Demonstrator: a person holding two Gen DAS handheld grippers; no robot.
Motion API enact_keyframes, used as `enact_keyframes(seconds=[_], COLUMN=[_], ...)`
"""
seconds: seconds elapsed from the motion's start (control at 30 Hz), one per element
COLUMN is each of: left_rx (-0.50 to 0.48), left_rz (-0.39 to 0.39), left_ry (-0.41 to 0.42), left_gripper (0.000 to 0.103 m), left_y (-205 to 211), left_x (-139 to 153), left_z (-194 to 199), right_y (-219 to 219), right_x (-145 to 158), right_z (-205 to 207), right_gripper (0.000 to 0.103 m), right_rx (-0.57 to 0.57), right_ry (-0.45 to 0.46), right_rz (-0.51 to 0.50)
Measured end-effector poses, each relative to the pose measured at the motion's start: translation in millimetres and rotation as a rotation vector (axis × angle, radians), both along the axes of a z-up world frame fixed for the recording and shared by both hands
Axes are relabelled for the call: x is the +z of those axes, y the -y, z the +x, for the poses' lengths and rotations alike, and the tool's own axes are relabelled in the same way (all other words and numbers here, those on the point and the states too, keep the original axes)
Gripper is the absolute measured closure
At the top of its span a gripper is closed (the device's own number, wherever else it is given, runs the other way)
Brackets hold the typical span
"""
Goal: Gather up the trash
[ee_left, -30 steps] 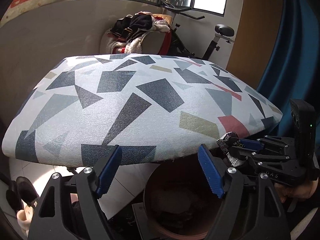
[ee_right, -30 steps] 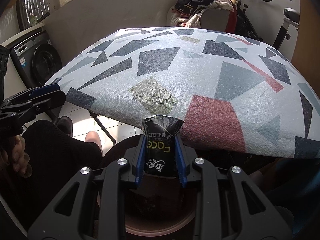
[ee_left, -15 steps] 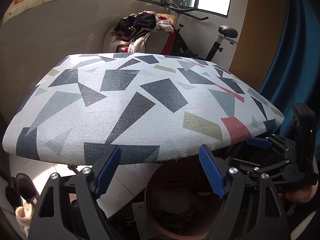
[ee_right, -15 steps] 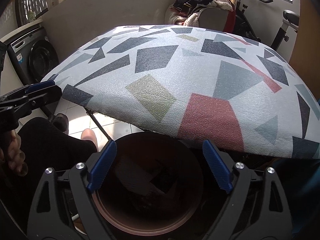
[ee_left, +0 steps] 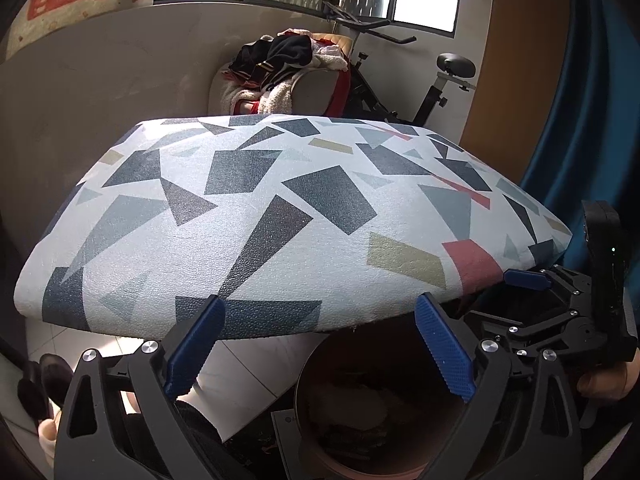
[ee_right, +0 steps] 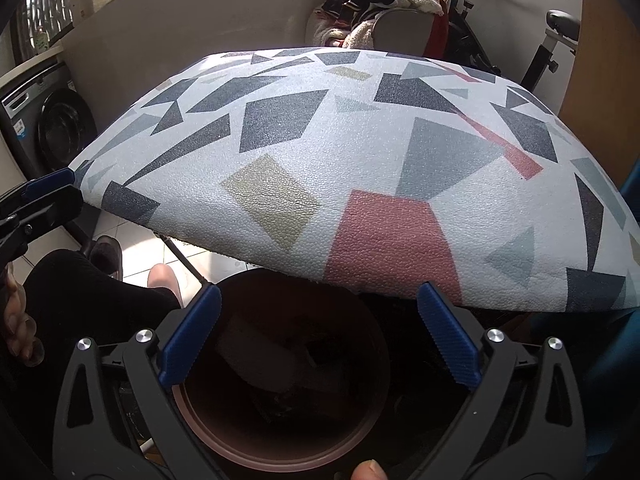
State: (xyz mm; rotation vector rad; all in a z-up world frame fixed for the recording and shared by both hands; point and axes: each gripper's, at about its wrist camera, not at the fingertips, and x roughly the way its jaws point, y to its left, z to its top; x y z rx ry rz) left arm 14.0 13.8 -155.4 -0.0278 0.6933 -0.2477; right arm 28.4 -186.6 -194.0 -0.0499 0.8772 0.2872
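**Both grippers empty over the trash bin**

Left wrist view: Your left gripper (ee_left: 316, 344) hangs at the near edge of the worktop (ee_left: 256, 236), a padded top covered in white textured vinyl with grey, navy, tan and red geometric patches. Its blue ribbed fingers (ee_left: 444, 350) are spreading wider, with nothing between them. Below and to the right sits the round brown plastic trash bin (ee_left: 384, 470) on the floor, with crumpled pale and dark waste inside. Your right gripper (ee_left: 552, 300) is at the right edge, above the bin. No loose trash shows on the worktop from here.

Right wrist view: Your right gripper (ee_right: 318, 336) points down into the same bin (ee_right: 280, 456), directly over its mouth. Its fingers (ee_right: 190, 340) are opening to full width and hold nothing. Inside the bin (ee_right: 280, 456) lie a pale flat packet (ee_right: 256, 356) and darker crumpled wrappers; details are dim. Your left gripper (ee_right: 36, 200) shows at the left edge, beside the worktop (ee_right: 340, 152) corner.

The waste looks light, soft and easily crushed, probably slick film or foil. Should another piece turn up, pinch it across its bulkiest fold rather than a loose edge, which may slip free.
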Motion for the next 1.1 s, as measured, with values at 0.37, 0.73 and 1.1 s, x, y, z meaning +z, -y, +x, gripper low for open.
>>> enact_keyframes(seconds=[0.37,0.73,1.1], left_rx=[0.061,0.079,0.079], left_rz=[0.117,0.139,0.125], left_ry=[0.181,0.32,0.297], left_gripper=[0.006,0.006,0.006], left_y=[5.1,12.7,11.0], left_x=[88.0,154.2,169.0], left_z=[3.8,-5.2,-9.5], right_y=[14.4,16.2,11.0], right_x=[95.7,182.8,191.8], right_z=[20.2,14.5,8.3], right_gripper=[0.006,0.006,0.006], right_rx=[-0.07,-0.077,-0.066], right_ry=[0.116,0.275,0.29], right_rz=[-0.012,0.018,0.017])
